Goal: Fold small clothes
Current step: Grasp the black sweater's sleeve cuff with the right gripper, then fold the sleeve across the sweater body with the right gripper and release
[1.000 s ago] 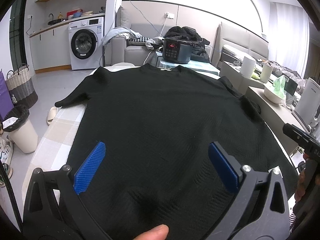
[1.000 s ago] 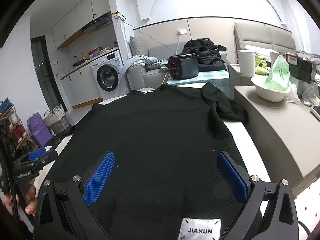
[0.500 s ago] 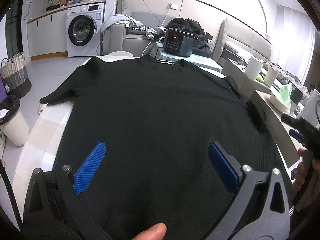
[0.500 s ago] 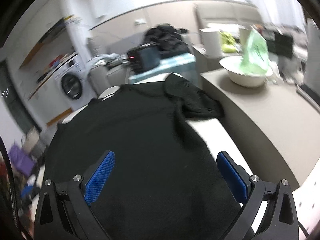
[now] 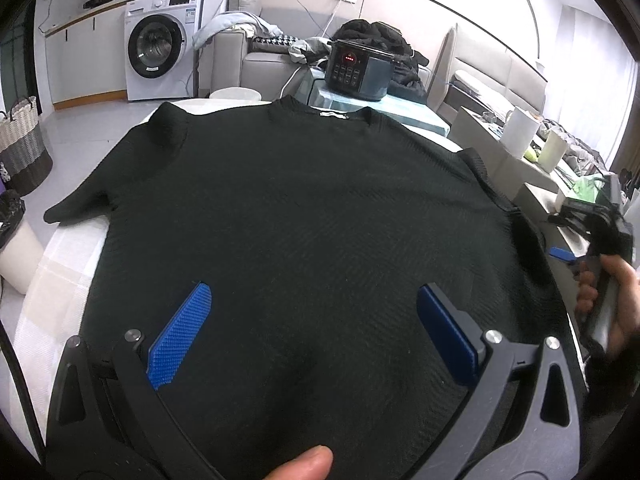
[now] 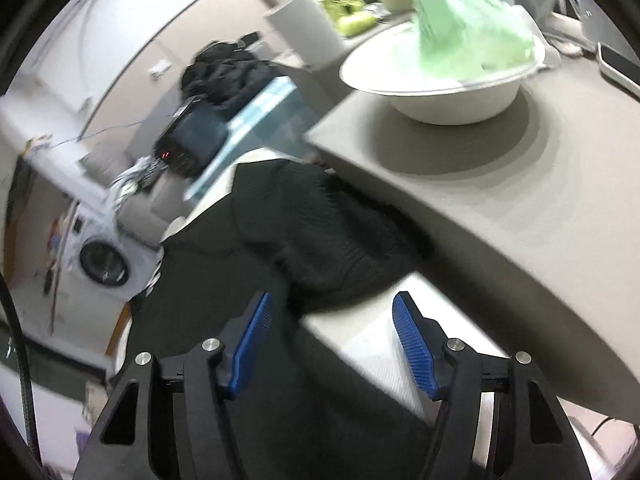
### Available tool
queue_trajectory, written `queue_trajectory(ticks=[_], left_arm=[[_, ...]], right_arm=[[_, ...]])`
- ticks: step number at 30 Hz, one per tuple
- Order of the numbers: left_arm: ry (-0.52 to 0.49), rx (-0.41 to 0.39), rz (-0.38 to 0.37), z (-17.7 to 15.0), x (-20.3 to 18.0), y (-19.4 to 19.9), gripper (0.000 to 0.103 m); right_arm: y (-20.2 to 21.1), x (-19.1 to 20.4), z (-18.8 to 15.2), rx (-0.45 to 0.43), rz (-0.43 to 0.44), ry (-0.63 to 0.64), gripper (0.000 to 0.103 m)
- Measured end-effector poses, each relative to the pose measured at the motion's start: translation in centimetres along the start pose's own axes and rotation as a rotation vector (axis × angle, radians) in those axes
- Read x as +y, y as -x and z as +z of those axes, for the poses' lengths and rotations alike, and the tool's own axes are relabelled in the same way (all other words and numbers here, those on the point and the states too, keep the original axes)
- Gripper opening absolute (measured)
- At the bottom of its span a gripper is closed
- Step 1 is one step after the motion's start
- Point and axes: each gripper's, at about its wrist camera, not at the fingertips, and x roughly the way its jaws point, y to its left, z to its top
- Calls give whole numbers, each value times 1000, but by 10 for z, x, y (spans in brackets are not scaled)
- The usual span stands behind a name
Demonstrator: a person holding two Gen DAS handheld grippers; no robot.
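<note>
My left gripper (image 5: 312, 320) hangs released over the near half of the one black shirt (image 5: 304, 216), its two blue pads (image 5: 180, 332) spread wide with only flat cloth under the gap and nothing pinched. A fingertip (image 5: 308, 464) shows at the near edge of that view. The shirt lies spread flat on the desk (image 5: 60, 280), collar at the far side, one short sleeve (image 5: 80, 200) reaching out to the left.

My right gripper (image 6: 332, 340) is rolled over at the shirt's right side, its jaws closing. The bunched right sleeve (image 6: 320, 240) sits just beyond the pads (image 6: 412, 344), and I see nothing pressed between them, only the shirt's edge and the white desk surface (image 6: 380, 344) in the gap. From the left view I can see my right hand (image 5: 612, 300) wrapped around that gripper's handle at the right edge of the shirt.

Right of the sleeve runs one beige counter (image 6: 500, 200) carrying one white bowl (image 6: 452, 96) with a green bag (image 6: 460, 20) in it. Farther off I count one dark cooker (image 5: 358, 70) with a red display, one washing machine (image 5: 160, 44), and two white rolls (image 5: 520, 132) on the right.
</note>
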Motion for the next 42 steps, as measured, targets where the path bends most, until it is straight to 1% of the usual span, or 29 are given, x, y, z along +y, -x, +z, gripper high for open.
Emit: queue_trajectory(ticks=[2, 4, 7, 8, 10, 11, 12, 14, 16, 17, 19, 20, 21, 22, 23, 25, 26, 27, 28, 29, 30, 32, 34, 35, 36, 38, 40, 42], left_arm=[[0, 9, -2, 2, 0, -7, 102], [0, 16, -6, 2, 1, -13, 102], [-3, 24, -8, 0, 1, -19, 102], [-2, 27, -11, 0, 2, -22, 102], [1, 29, -16, -1, 3, -24, 102], [0, 30, -17, -2, 2, -24, 102], [-1, 30, -18, -3, 3, -24, 102], [-3, 24, -21, -8, 2, -19, 102], [-4, 23, -23, -9, 3, -19, 102], [-3, 22, -22, -10, 3, -18, 102], [-2, 18, -22, -10, 4, -16, 102], [-3, 15, -22, -11, 4, -15, 102], [-4, 11, -18, -11, 5, -13, 102], [-4, 9, -15, -12, 5, -11, 102], [-3, 7, -13, -14, 5, -8, 102], [0, 2, -5, -15, 8, -6, 102], [4, 0, -2, -15, 8, -4, 102], [9, -2, 0, -16, 9, -2, 102], [15, -2, -1, -16, 11, -2, 102], [19, -3, -1, -17, 12, -1, 102], [22, -3, 1, -17, 13, 0, 102], [18, -3, 3, -18, 13, 1, 102], [12, -5, 5, -18, 14, 2, 102], [11, -5, 4, -18, 13, 2, 102], [10, -5, 3, -17, 13, 2, 102], [10, -4, 4, -17, 12, 1, 102], [16, -5, 6, -18, 13, 1, 102], [24, -4, 10, -17, 14, 0, 102]], right_arm=[[-13, -3, 6, 9, -22, -30, 62], [-22, -1, 11, 13, -39, -34, 62], [-32, 5, 15, -5, -100, 2, 61], [-32, 7, 14, -10, -124, 19, 58], [-35, 11, 15, -26, -177, 49, 28], [-38, 11, 15, -21, -204, 58, 8], [-39, 12, 16, -27, -206, 65, 6], [-35, 17, 16, -52, -207, 112, 5], [-22, 27, 15, -109, -210, 187, 5], [-16, 35, 16, -139, -202, 224, 5], [-2, 56, 18, -211, -153, 321, 5], [7, 68, 18, -248, -100, 376, 5], [12, 80, 18, -263, -29, 426, 5], [18, 95, 16, -263, 79, 497, 5], [22, 107, 12, -243, 168, 565, 5], [22, 139, -7, -151, 314, 745, 5], [16, 151, -24, -41, 399, 836, 5], [11, 157, -37, 47, 437, 894, 5], [3, 161, -54, 132, 446, 960, 5], [-5, 162, -67, 187, 428, 1004, 8], [-14, 161, -81, 249, 389, 1045, 13], [-29, 151, -99, 321, 299, 1074, 15], [-30, 141, -97, 315, 262, 1043, 19], [-26, 133, -93, 297, 258, 1004, 23], [-25, 129, -86, 279, 264, 962, 31], [-18, 120, -72, 222, 282, 872, 40], [-15, 118, -68, 172, 251, 835, 40], [-15, 125, -70, 150, 266, 840, 40]])
